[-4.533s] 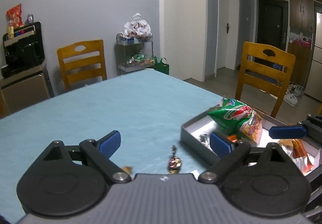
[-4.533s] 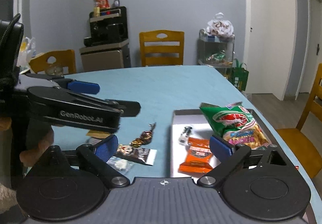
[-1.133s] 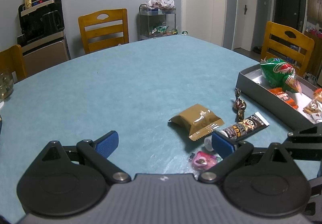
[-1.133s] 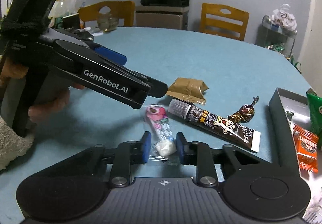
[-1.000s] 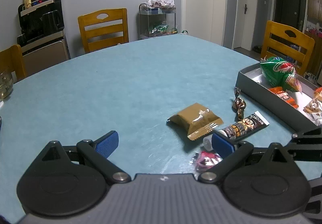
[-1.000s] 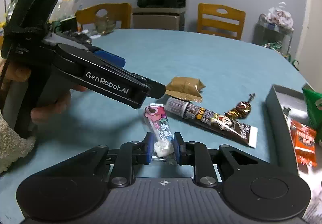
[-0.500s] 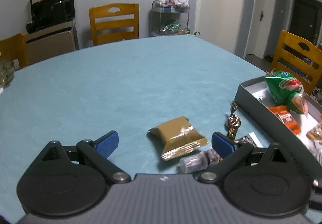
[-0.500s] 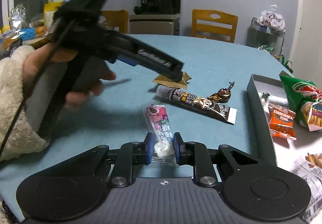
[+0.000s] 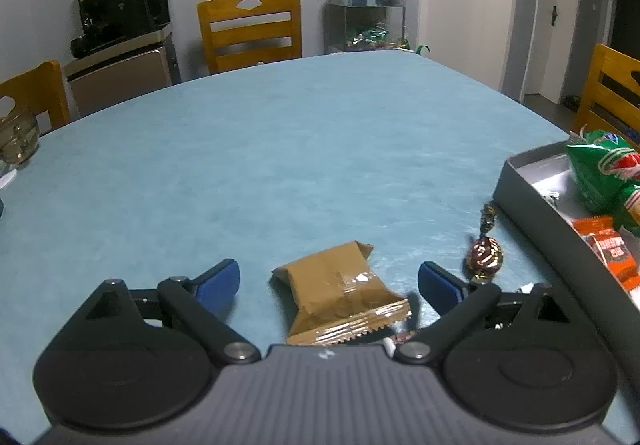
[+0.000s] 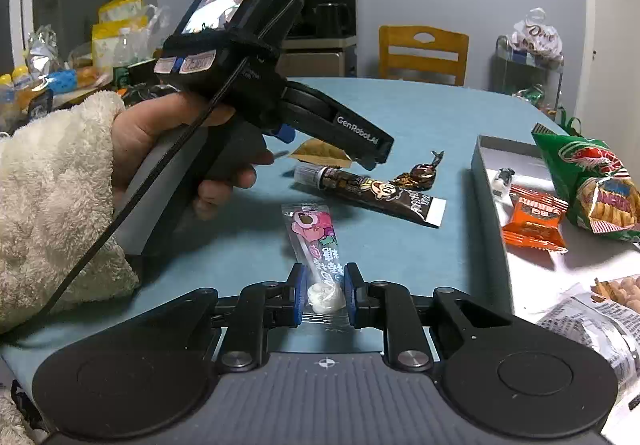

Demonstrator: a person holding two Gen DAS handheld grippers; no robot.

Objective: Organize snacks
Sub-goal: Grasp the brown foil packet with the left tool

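Your right gripper pinches only the clear tail of the pink candy stick, above the table, left of the gray tray; it may slip. Your left gripper stands wide open around the brown packet; it may push it.

The table is a mottled teal; the gripper fingers carry blue pads on black arms; the biscuit packet is plain brown; the twisted candy is dark brown with gold glints; the long tube snack is black with a cartoon face; the marshmallow wrapper is clear with a pink bear; the tray is grey, holding a green chip bag and an orange packet; the sleeve is cream fleece.
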